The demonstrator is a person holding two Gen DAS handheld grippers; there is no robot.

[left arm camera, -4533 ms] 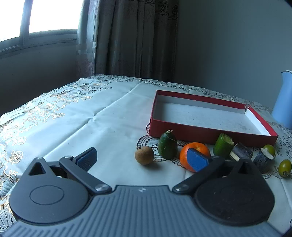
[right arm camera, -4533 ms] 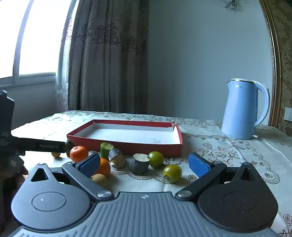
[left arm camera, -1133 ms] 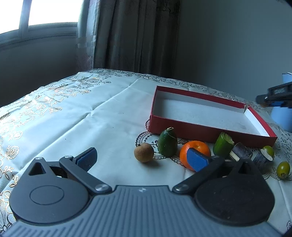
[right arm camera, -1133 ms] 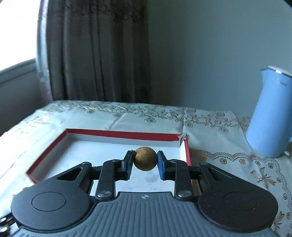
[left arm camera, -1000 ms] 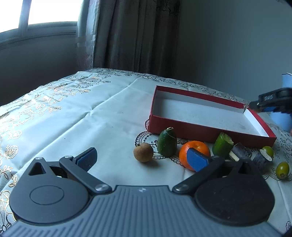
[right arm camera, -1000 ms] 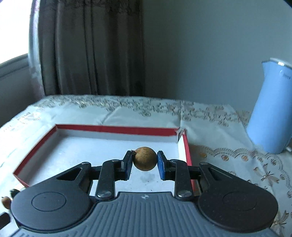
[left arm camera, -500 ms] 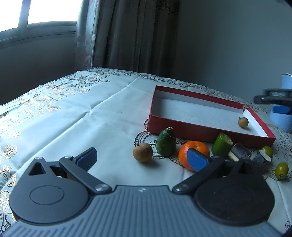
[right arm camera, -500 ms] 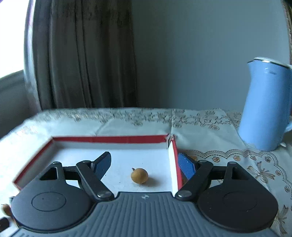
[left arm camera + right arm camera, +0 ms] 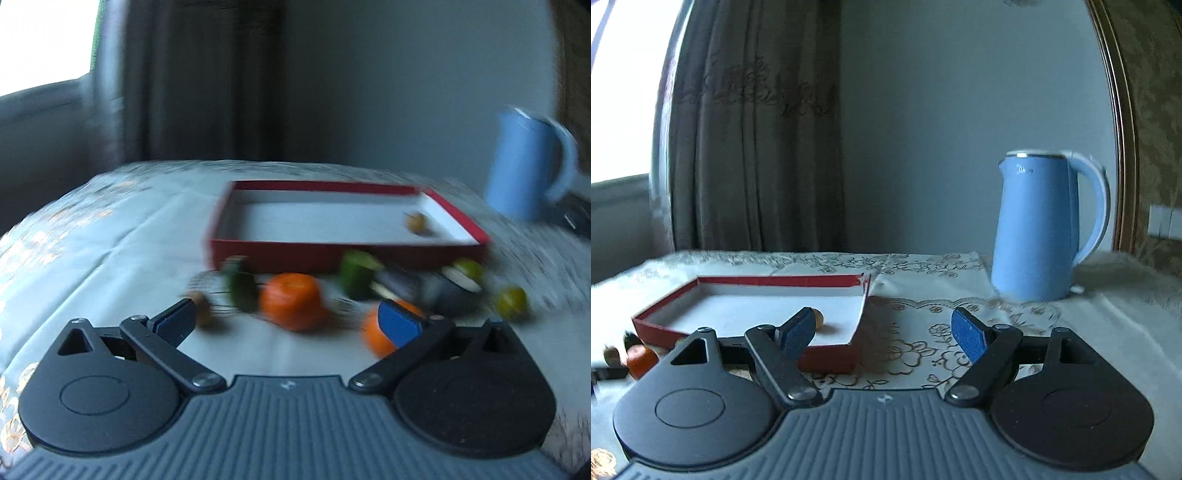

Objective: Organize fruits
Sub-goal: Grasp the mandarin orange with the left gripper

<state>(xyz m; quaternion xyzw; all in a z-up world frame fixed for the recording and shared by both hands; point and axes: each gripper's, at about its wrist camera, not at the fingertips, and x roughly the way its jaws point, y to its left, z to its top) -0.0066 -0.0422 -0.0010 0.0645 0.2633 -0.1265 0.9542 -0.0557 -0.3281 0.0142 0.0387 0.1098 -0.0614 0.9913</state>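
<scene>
Orange tangerine [image 9: 290, 301] ahead, between fingers of left gripper [image 9: 291, 321] | left nearer, wide, empty | right gripper [image 9: 884, 334] wide, empty, beside red tray [image 9: 827, 360]

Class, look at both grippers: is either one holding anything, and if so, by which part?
Nothing is held. The right gripper and the left gripper both stand open with nothing between their pads; the small brown fruit lies loose in the red box.

A plain grey wall [image 9: 916, 147] stands ahead of the hand-held gripper, with a brown curtain [image 9: 750, 147] hanging to its left beside a bright window [image 9: 617, 92]. A patterned cloth [image 9: 923, 269] covers the desk, and a gilt frame [image 9: 1123, 129] curves up at right.
</scene>
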